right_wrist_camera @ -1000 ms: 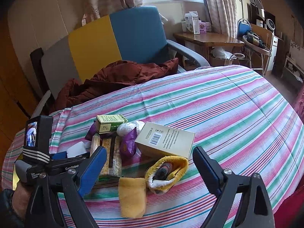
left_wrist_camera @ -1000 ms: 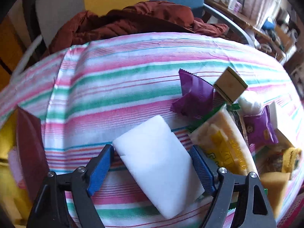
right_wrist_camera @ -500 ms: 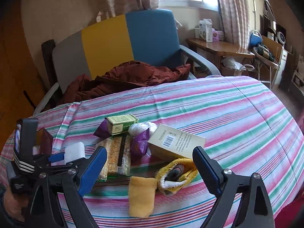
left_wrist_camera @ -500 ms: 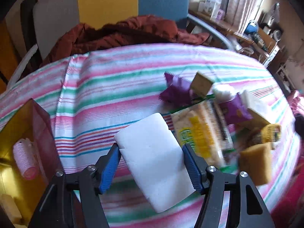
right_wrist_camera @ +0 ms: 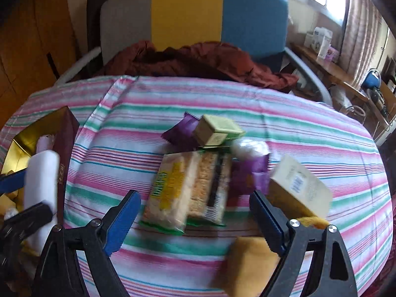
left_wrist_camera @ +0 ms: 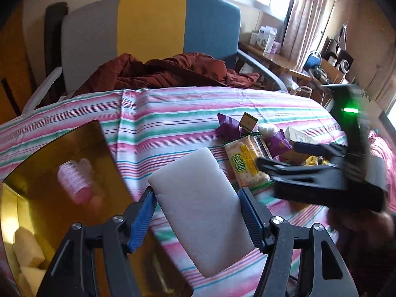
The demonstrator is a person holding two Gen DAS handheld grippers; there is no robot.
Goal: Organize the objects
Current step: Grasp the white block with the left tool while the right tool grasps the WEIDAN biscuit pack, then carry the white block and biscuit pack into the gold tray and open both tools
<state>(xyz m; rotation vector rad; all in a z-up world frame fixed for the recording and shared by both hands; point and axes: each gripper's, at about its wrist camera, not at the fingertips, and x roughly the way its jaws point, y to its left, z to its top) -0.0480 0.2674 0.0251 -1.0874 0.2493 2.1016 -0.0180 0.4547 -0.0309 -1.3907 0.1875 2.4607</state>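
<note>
The left gripper (left_wrist_camera: 198, 219) is clenching a white foam block (left_wrist_camera: 198, 208) between its blue pads (left_wrist_camera: 142, 219), the block standing out forward past the fingertips and tilting to the right. To the left of and below this gripper a gold-lined box (left_wrist_camera: 49, 153) is lying open on the striped tablecloth (left_wrist_camera: 160, 123); a pink hair roller (left_wrist_camera: 74, 180) and pale yellow sponge pieces (left_wrist_camera: 27, 250) are sitting inside it.

The right gripper (right_wrist_camera: 195, 220) is hanging released over the cloth, its jaws narrowing slightly with nothing pressed between them. Ahead of and between its fingers a clear packet of crackers (right_wrist_camera: 188, 190) is lying flat. Beyond the packet a purple wrapper (right_wrist_camera: 183, 131) and a small green box (right_wrist_camera: 216, 130) are touching each other. Just past the right finger a cream carton (right_wrist_camera: 299, 185) is resting tilted, and an orange-yellow sponge (right_wrist_camera: 247, 262) is lying beneath that finger. At the far left of the right wrist view the foam block is appearing beside the box's maroon wall (right_wrist_camera: 66, 143).
</note>
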